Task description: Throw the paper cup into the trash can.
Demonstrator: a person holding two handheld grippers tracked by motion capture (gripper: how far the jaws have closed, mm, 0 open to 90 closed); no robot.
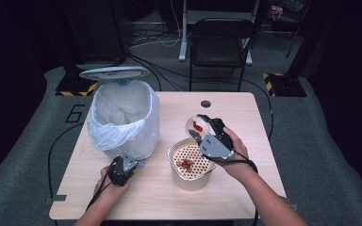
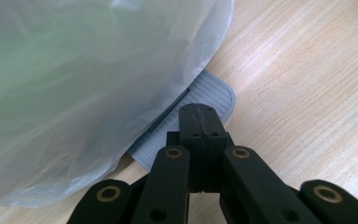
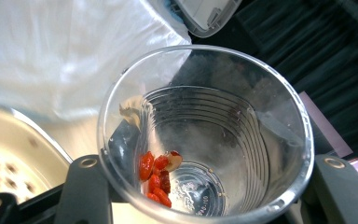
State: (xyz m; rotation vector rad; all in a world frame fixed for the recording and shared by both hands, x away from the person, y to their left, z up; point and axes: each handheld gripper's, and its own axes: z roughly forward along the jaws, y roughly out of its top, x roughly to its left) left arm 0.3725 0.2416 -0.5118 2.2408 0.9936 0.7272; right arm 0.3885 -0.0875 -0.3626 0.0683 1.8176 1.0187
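Note:
A clear plastic cup point(image 1: 194, 123) lies tilted between the jaws of my right gripper point(image 1: 198, 126), which is shut on it, just above a cream bowl with a perforated strainer insert point(image 1: 192, 165). Some red berries point(image 3: 157, 176) cling to the cup's inner wall, and more red berries point(image 1: 185, 164) rest on the strainer. A pedal bin point(image 1: 122, 120) lined with a white bag stands at the left with its lid point(image 1: 113, 72) raised. My left gripper point(image 2: 200, 116) is shut, its tip resting on the bin's grey ribbed pedal point(image 2: 216, 91).
The wooden table point(image 1: 245, 122) has bare surface at the back right and along the front edge. A black folding chair point(image 1: 221, 42) stands behind the table. Cables run over the grey floor.

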